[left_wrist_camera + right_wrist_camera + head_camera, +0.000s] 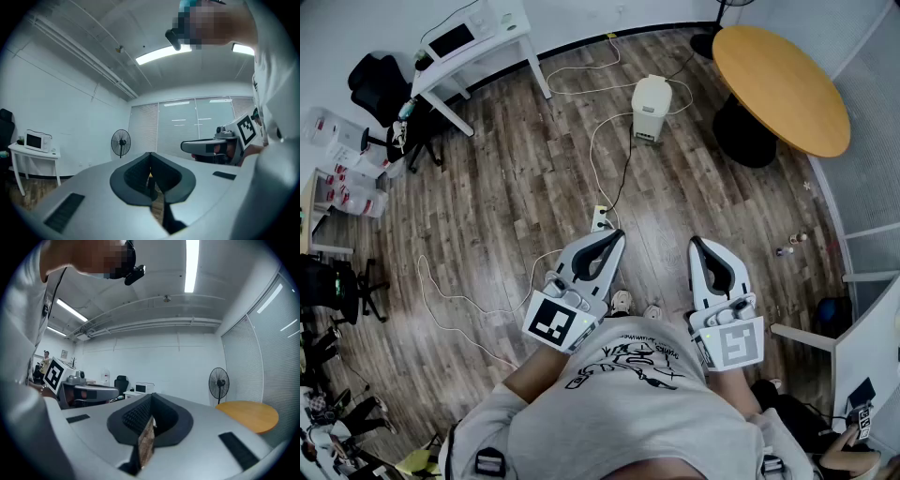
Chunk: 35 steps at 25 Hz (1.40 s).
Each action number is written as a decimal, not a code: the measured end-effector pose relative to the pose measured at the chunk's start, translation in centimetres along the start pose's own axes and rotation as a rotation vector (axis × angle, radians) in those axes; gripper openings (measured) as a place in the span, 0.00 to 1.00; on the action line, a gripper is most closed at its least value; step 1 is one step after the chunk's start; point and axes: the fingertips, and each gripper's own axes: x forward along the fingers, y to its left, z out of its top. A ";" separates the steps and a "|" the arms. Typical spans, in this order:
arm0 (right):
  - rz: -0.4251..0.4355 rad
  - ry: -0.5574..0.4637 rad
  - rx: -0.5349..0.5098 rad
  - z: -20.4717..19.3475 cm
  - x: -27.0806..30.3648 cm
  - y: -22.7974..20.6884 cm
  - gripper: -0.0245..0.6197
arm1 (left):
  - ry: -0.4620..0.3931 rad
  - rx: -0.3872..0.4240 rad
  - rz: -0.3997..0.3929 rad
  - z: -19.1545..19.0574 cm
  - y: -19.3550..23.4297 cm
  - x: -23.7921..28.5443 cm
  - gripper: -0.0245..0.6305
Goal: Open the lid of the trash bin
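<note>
the white trash bin [652,105] stands upright on the wood floor [516,187] at the upper middle of the head view, just left of the round table [778,84]; its long axis runs up the frame, lid end uppermost and the lid down. well below it, the left gripper [612,236] and right gripper [697,244] point up the frame, each with its fingers [136,176] pressed together on nothing

Office — round table [780,86], swivel chair [375,80], window blinds [241,362], strip lights [190,263]
</note>
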 end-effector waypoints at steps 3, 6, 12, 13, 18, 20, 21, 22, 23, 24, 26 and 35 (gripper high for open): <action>-0.002 -0.003 0.002 0.1 0.9 0.1 0.04 | -0.003 -0.002 -0.001 0.0 0.9 0.1 0.06; -0.008 -0.003 0.003 0.1 1.3 0.8 0.04 | -0.001 -0.005 -0.004 -0.1 1.6 -0.5 0.06; -0.022 -0.010 0.044 0.0 2.5 2.1 0.05 | 0.005 -0.006 -0.015 -0.3 3.3 -1.7 0.06; -0.020 -0.013 0.053 0.0 2.8 2.3 0.05 | 0.007 -0.004 -0.015 -0.3 3.7 -1.8 0.06; -0.024 -0.006 0.035 0.0 3.6 2.8 0.05 | 0.009 -0.013 -0.011 -0.4 4.8 -2.0 0.06; -0.026 -0.007 0.036 -0.1 3.8 2.4 0.05 | 0.007 -0.014 -0.012 -0.5 4.9 -1.7 0.06; -0.026 -0.009 0.038 -0.2 3.9 2.2 0.05 | 0.006 -0.012 -0.013 -0.6 4.9 -1.4 0.06; -0.025 -0.011 0.039 -0.2 4.0 2.0 0.05 | 0.003 -0.010 -0.013 -0.6 4.9 -1.1 0.06; -0.024 -0.014 0.038 -0.2 4.2 1.7 0.05 | 0.001 -0.008 -0.013 -0.6 5.0 -0.7 0.06; -0.022 -0.017 0.036 -0.2 4.4 1.4 0.05 | -0.001 -0.007 -0.011 -0.5 5.2 -0.3 0.06; -0.018 -0.021 0.034 -0.2 4.9 0.5 0.05 | -0.006 -0.006 -0.006 -0.5 5.5 0.7 0.06; -0.015 -0.025 0.036 -0.6 7.8 -5.7 0.05 | -0.018 0.008 0.020 0.0 7.1 6.9 0.06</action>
